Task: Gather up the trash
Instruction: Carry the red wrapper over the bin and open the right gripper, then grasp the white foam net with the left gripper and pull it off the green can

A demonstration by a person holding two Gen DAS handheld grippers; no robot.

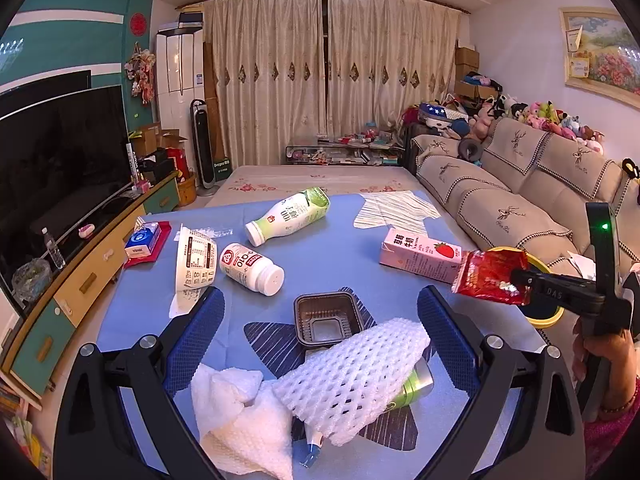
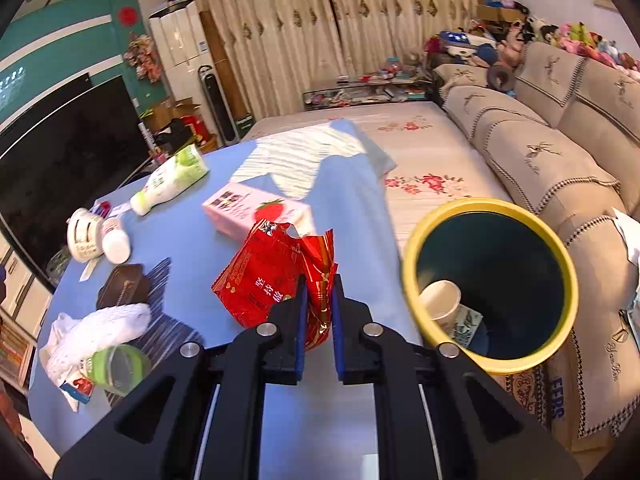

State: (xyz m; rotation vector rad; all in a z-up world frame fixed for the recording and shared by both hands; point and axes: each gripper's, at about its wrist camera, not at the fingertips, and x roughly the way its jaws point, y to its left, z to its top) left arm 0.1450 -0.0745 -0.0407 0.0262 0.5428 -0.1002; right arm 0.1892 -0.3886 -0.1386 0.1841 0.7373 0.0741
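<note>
Right gripper [image 2: 318,300] clamped tight on a red foil snack wrapper [image 2: 264,280], lifted off the blue table [image 2: 352,208] and hanging just left of the yellow-rimmed bin [image 2: 408,264]. Left gripper [image 1: 320,312] spread wide and empty, hovering over the near clutter.

Barely begun, by the look of it: only a paper cup [image 2: 440,300] and what may be a flattened printed carton inside the bin, though the dark interior makes that hard to confirm. Wrapper not yet over the opening.

Still to gather from the table: pink strawberry milk carton [image 1: 420,254], green-and-white bottle [image 1: 288,216], small white bottle [image 1: 250,268], white tub [image 1: 196,258], brown plastic tray [image 1: 328,318], white foam fruit net [image 1: 356,372] over a green can [image 1: 416,386], crumpled white tissue [image 1: 240,412], blue tissue pack [image 1: 142,240].

Legible writing: "DAS" moulded on the right gripper's finger, "100" on the green bottle, Chinese characters on wrapper and carton, and apparently Korean lettering on the small white bottle.
</note>
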